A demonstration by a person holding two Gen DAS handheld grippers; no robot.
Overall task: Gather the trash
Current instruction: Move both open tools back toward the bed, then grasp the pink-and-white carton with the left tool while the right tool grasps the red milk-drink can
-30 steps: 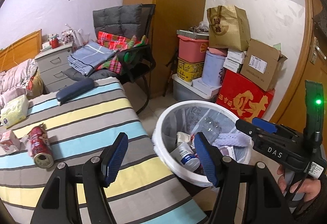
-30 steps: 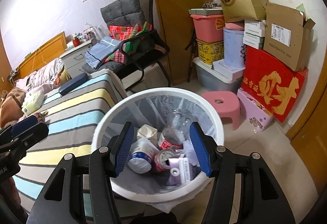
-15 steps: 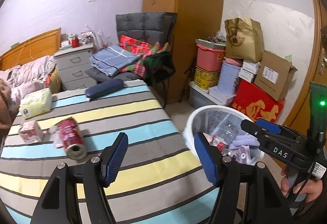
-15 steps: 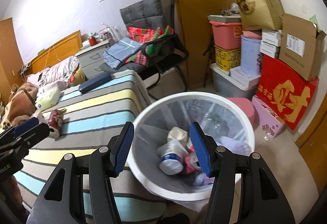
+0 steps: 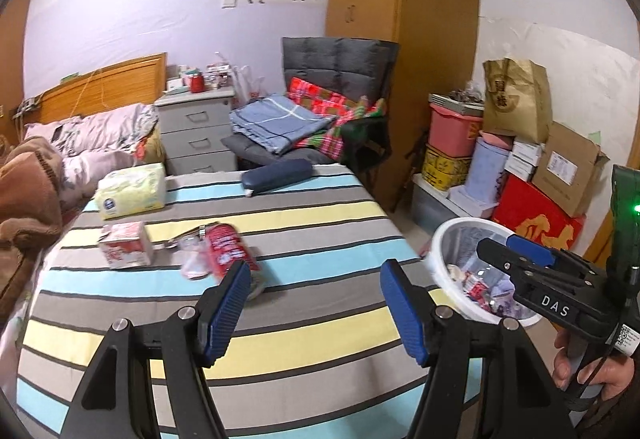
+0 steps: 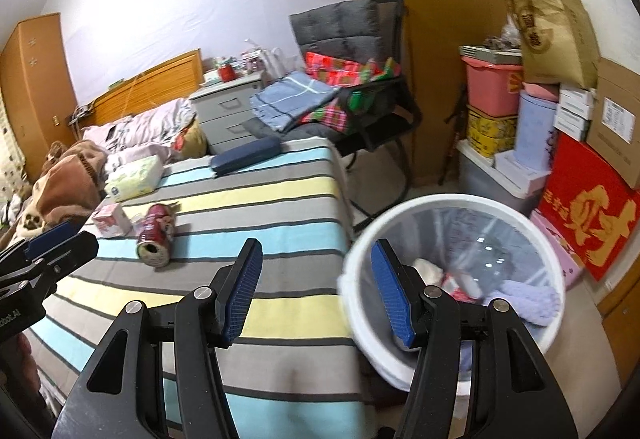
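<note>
While both tools hung empty over the striped bed, the sweep for litter looked partly done.

Left gripper: jaws spread wide, holding nothing, poised above the bedcover with the red can just beyond its left finger.

Right gripper: likewise parted and empty, hovering where the bed edge met the white bin.

Red can: lay on its side on the bedcover, open end toward the foot of the bed, a scrap of clear wrapper touching it.

Pink carton: sat just beside the can, toward the pillows; a tissue pack lay farther up the bed.

Bin: stood on the floor beside the bed, already holding bottles, wrappers and a lilac cloth.

Step in hand: judged to be the reach for the can, the nearest litter to the left tool.

Doing it well: likely meant closing across the can's round body near its middle, gently enough that thin metal did not buckle or roll off the soft cover.

Risk: any liquid left inside could spill through the open end if tipped.
</note>
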